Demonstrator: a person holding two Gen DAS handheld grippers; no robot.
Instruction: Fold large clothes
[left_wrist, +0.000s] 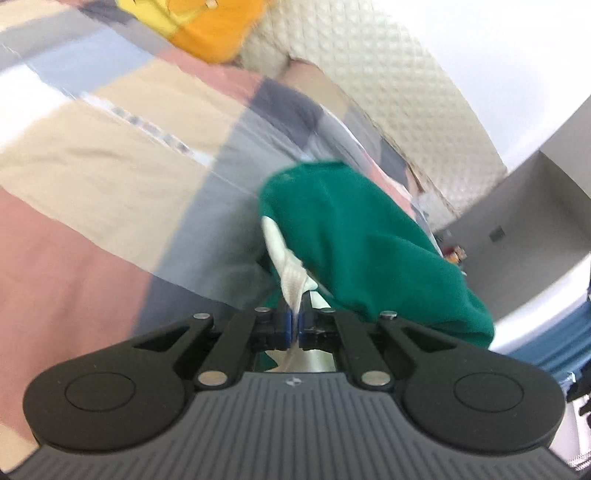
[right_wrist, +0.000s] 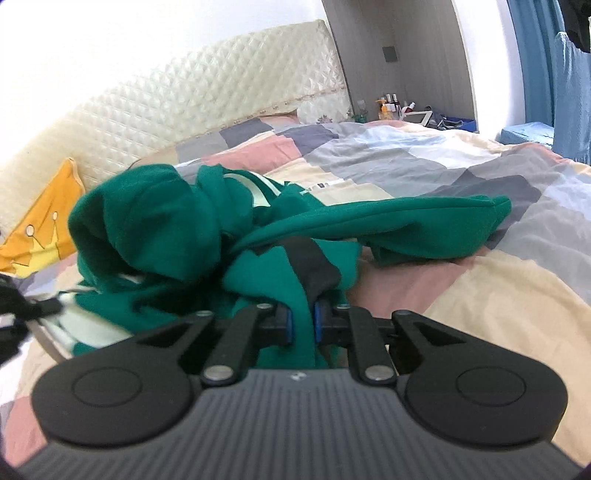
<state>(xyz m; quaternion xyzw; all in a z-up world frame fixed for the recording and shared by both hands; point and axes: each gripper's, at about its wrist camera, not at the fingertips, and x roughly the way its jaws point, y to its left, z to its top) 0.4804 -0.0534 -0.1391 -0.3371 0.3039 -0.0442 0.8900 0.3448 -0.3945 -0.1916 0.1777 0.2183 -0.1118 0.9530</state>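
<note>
Both tongs grip one green garment (right_wrist: 280, 225) on the bed (right_wrist: 480, 280).
Left tongs (left_wrist: 294, 326) pinch its white trim (left_wrist: 291, 277); right tongs (right_wrist: 303, 319) clamp a green fold.

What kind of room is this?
Most likely a bedroom: a bed with a patchwork quilt, a padded cream headboard, and a yellow pillow beside a green garment.

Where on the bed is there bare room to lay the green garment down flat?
The widest bare stretch is the patchwork duvet right of the bunched green garment, running toward the cluttered bedside shelf. Another patch lies beyond the garment, below the quilted headboard. The left is crowded: the garment heap and the yellow pillow.
</note>
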